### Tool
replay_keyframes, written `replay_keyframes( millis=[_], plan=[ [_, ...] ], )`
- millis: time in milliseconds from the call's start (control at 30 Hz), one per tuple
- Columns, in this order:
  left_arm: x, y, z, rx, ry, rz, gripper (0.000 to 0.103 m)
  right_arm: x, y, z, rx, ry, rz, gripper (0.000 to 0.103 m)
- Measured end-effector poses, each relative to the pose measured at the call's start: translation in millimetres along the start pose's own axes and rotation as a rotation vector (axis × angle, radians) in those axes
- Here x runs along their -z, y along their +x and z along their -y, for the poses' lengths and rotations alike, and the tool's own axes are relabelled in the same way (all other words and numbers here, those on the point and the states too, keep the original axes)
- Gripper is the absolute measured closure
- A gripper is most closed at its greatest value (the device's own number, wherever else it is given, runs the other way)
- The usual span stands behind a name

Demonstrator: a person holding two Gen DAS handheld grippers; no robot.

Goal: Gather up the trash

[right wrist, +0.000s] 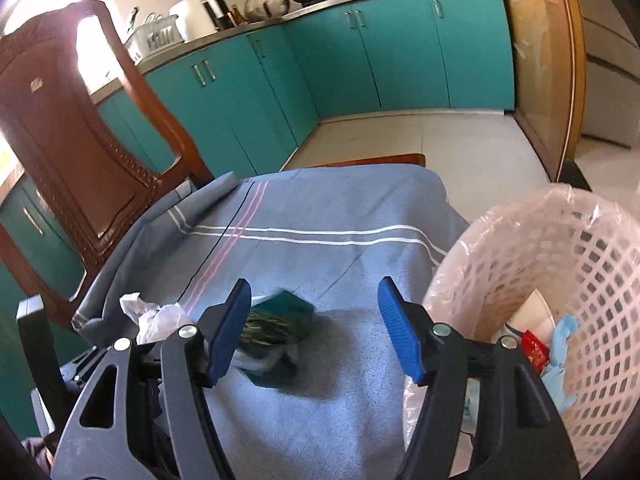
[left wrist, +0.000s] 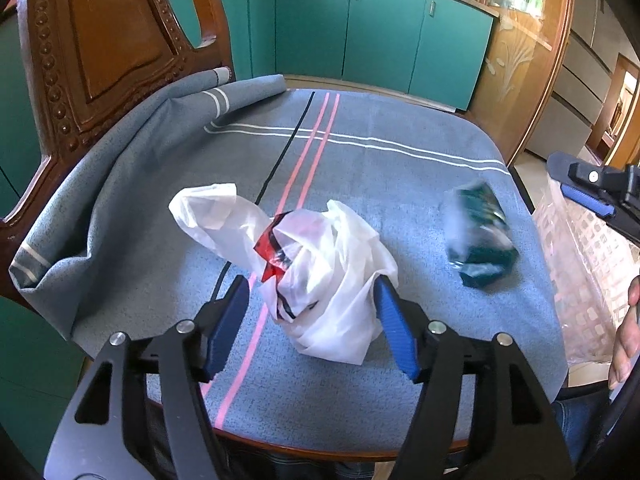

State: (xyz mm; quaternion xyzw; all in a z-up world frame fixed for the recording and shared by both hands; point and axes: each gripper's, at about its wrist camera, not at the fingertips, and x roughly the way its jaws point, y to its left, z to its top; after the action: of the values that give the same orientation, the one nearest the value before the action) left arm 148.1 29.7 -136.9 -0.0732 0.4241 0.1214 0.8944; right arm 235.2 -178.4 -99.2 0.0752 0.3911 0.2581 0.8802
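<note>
A crumpled white plastic bag [left wrist: 320, 276] with a red and black wrapper in it lies on the blue tablecloth [left wrist: 360, 160]. My left gripper [left wrist: 314, 312] is open, its blue pads on either side of the bag's near end. A dark green foil packet [left wrist: 480, 240] lies to the right on the cloth; it looks blurred. It also shows in the right wrist view [right wrist: 276, 328], just beyond my open right gripper [right wrist: 314, 320], partly behind the left finger. The right gripper also shows in the left wrist view [left wrist: 592, 196], at the table's right edge.
A pink lattice bin [right wrist: 580, 280] with a clear liner stands right of the table and holds blue and red scraps. A carved wooden chair [left wrist: 92, 60] stands at the left with the cloth draped against it. Teal kitchen cabinets [left wrist: 360, 32] line the back wall.
</note>
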Motion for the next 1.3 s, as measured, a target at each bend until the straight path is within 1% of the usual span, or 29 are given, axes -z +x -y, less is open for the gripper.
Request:
replay_keyframes(
  millis=[67, 167, 233, 367, 533, 567, 600, 633, 667, 700, 733, 767, 933, 1033, 1133, 1200, 1300],
  plan=[
    [0, 0, 0, -0.002, 0.0, 0.0, 0.037, 1, 6, 0, 0.019, -0.004, -0.029, 0.038],
    [0, 1, 0, 0.001, 0.0, -0.003, 0.036, 4, 14, -6, 0.019, -0.031, -0.054, 0.038],
    [1, 3, 1, 0.004, 0.002, -0.013, 0.031, 6, 19, -13, 0.015, -0.059, -0.068, 0.038],
    [2, 17, 7, 0.044, 0.0, -0.067, 0.031, 7, 24, -20, 0.025, -0.07, -0.069, 0.038],
    [0, 23, 8, 0.057, -0.018, -0.067, 0.032, 5, 26, -20, 0.019, -0.054, -0.07, 0.037],
    [0, 22, 8, 0.055, -0.017, -0.059, 0.035, 5, 27, -20, 0.021, -0.054, -0.071, 0.037],
    [0, 22, 8, 0.047, -0.005, -0.056, 0.051, 5, 27, -19, 0.021, -0.054, -0.073, 0.036],
    [1, 23, 9, 0.038, 0.009, -0.057, 0.059, 5, 28, -19, 0.02, -0.054, -0.074, 0.034],
    [2, 23, 9, 0.027, 0.027, -0.056, 0.061, 6, 28, -20, 0.017, -0.054, -0.076, 0.033],
    [3, 22, 8, 0.028, 0.028, -0.053, 0.065, 6, 28, -22, 0.012, -0.056, -0.077, 0.031],
    [4, 21, 6, 0.03, 0.024, -0.052, 0.066, 6, 29, -23, 0.006, -0.059, -0.078, 0.03],
    [5, 20, 3, 0.029, 0.02, -0.05, 0.067, 6, 31, -27, -0.002, -0.069, -0.08, 0.03],
    [6, 7, -15, -0.031, 0.007, -0.018, 0.068, 11, 40, -56, -0.023, -0.152, -0.085, 0.024],
    [6, 2, -23, -0.048, 0.002, -0.016, 0.068, 16, 48, -72, -0.036, -0.202, -0.087, 0.024],
    [8, 0, -29, -0.055, -0.009, -0.021, 0.068, 23, 59, -88, -0.012, -0.266, -0.097, 0.023],
    [10, -2, -31, -0.057, -0.01, -0.022, 0.068, 27, 69, -96, 0.026, -0.303, -0.112, 0.023],
    [12, -6, -32, -0.058, -0.007, -0.021, 0.068, 30, 82, -100, 0.051, -0.312, -0.142, 0.023]
  ],
)
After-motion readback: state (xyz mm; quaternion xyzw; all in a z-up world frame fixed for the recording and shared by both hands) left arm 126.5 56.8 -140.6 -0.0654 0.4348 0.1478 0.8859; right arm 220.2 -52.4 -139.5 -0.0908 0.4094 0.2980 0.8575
